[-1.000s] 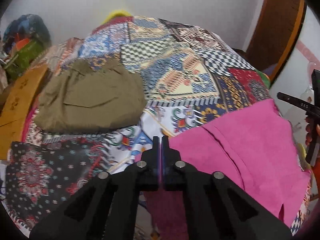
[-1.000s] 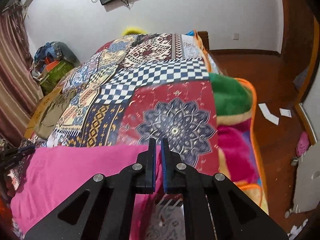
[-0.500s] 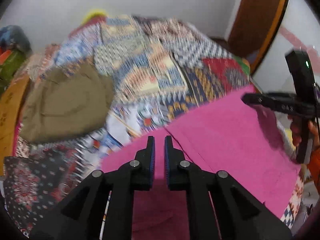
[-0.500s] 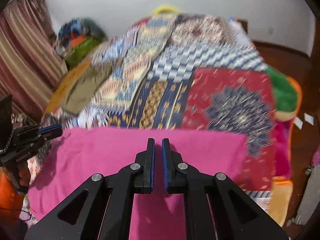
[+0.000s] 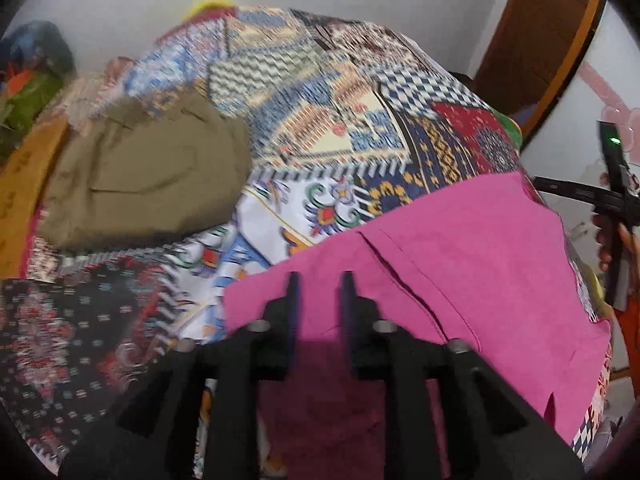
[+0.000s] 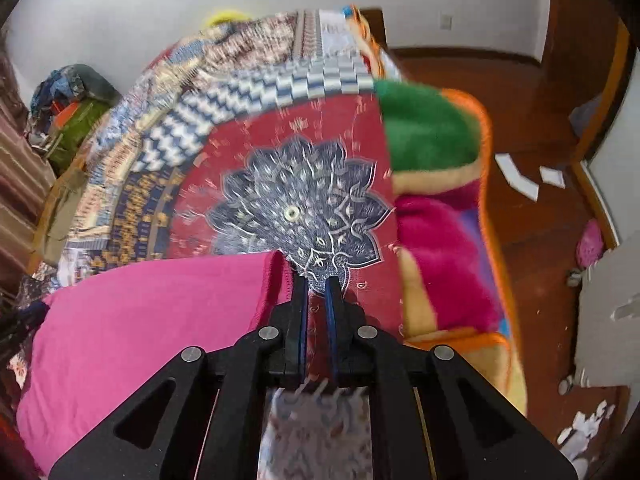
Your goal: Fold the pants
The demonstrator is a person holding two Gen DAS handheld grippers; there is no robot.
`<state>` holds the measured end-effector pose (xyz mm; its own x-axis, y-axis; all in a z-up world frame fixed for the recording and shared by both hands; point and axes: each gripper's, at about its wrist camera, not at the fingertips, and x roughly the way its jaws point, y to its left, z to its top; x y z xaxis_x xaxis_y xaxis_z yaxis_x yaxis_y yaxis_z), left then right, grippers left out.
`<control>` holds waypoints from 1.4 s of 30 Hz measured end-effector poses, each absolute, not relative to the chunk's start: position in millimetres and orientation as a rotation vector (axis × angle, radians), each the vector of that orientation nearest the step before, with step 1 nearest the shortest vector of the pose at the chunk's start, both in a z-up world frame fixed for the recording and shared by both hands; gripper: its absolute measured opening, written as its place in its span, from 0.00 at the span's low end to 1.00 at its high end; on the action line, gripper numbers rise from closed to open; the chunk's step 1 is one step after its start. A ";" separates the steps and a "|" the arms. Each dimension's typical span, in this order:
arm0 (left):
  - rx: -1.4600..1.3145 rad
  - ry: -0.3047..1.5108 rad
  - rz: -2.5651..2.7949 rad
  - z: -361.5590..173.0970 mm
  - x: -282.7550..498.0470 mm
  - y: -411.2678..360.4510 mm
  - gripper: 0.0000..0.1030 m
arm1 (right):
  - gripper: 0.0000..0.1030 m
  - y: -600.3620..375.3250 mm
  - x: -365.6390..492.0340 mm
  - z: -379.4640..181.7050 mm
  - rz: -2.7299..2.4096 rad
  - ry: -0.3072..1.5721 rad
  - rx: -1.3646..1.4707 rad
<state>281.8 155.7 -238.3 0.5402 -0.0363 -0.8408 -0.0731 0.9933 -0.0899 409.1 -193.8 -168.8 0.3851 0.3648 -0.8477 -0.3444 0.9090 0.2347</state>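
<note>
The bright pink fabric pants (image 5: pixel 460 264) lie spread flat on the patchwork-patterned bedspread (image 5: pixel 344 120), filling the lower right of the left wrist view. The left tool (image 5: pixel 319 286) hangs over their near left corner, its jaws parting with nothing between the pads. In the right wrist view the right tool (image 6: pixel 316 284) sits at lower centre just beside the pants' folded right edge, jaws also easing apart, empty. An olive-green folded garment (image 5: pixel 148 176) rests at centre left on the bed
</note>
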 end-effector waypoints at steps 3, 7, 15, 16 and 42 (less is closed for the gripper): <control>-0.113 0.942 0.057 -217.4 266.8 159.1 0.52 | 0.30 -192.6 388.0 -141.3 0.479 1.016 -0.006; -0.132 0.903 0.081 -189.8 245.1 163.0 0.61 | 0.37 -185.0 360.1 -108.4 0.518 0.927 -0.051; -0.128 0.844 0.100 -152.9 192.5 146.9 0.72 | 0.44 -175.6 296.4 -61.6 0.607 0.813 -0.027; -0.132 0.839 0.095 -149.9 183.5 142.7 0.73 | 0.47 -174.2 287.1 -58.5 0.612 0.797 -0.034; -0.525 1.038 -0.054 -229.9 108.3 100.1 0.85 | 0.52 -134.6 209.2 -155.9 0.697 1.016 -0.171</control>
